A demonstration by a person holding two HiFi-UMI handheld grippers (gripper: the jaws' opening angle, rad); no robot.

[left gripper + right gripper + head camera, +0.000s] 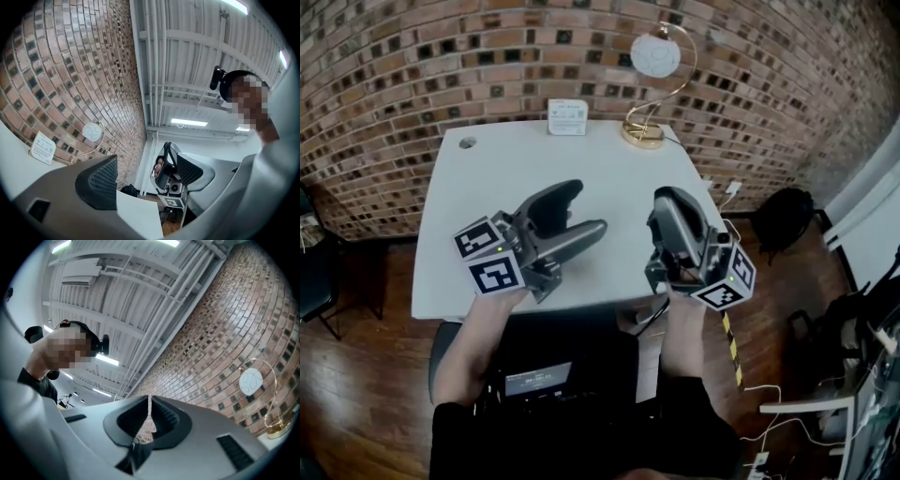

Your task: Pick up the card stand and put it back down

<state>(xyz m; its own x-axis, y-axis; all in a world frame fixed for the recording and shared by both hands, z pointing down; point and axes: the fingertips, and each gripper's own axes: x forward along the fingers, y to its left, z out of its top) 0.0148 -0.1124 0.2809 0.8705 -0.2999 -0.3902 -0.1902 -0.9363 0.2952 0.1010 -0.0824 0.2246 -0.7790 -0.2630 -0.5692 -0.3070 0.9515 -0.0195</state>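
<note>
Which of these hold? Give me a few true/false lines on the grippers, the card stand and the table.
1. The card stand stands at the far edge of the table, by the brick wall. True.
2. The right gripper holds the card stand. False: its jaws are all but together, with nothing between them.
3. The left gripper has its jaws apart and empty. True.
4. In the head view, the gold stand with a white disc is left of the card stand. False: it is to its right.
</note>
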